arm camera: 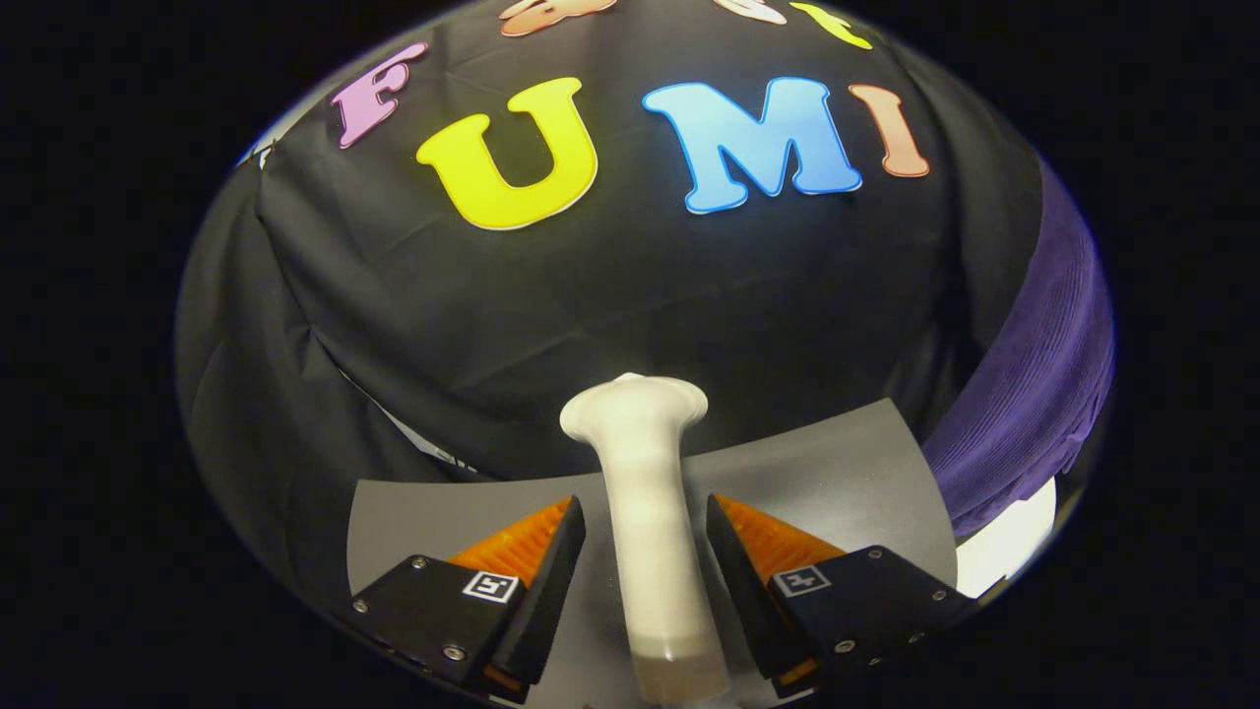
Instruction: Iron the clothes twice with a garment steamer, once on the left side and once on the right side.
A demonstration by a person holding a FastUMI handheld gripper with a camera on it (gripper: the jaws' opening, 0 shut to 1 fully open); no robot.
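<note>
The garment steamer [645, 512] stands upright between the two fingers of the gripper [645, 571], a pale, cream-white handheld unit with a long rounded handle that widens at the top into a flat, broad head. Its lower end shows a slightly darker, translucent band near the base, right where the fingers begin. The gripper is spread apart, with one finger on each side of the handle and a narrow gap of grey surface visible between each inner face and the steamer body, so neither finger presses on it. The steamer's head reaches up past the fingertips and stands against the dark cloth wall [610, 295] behind it. Beneath the steamer and the fingers lies a flat grey board or tabletop [837, 473], whose far edge meets the foot of the cloth wall just behind the steamer's head. Off to the right, well apart from the steamer and beyond the right finger, hangs a purple garment [1034, 394] with a fine ribbed texture, draping down along the side of the booth to the edge of the grey surface. Below the garment's hem a bright white patch [1009, 547] shows; what it belongs to cannot be told
</note>
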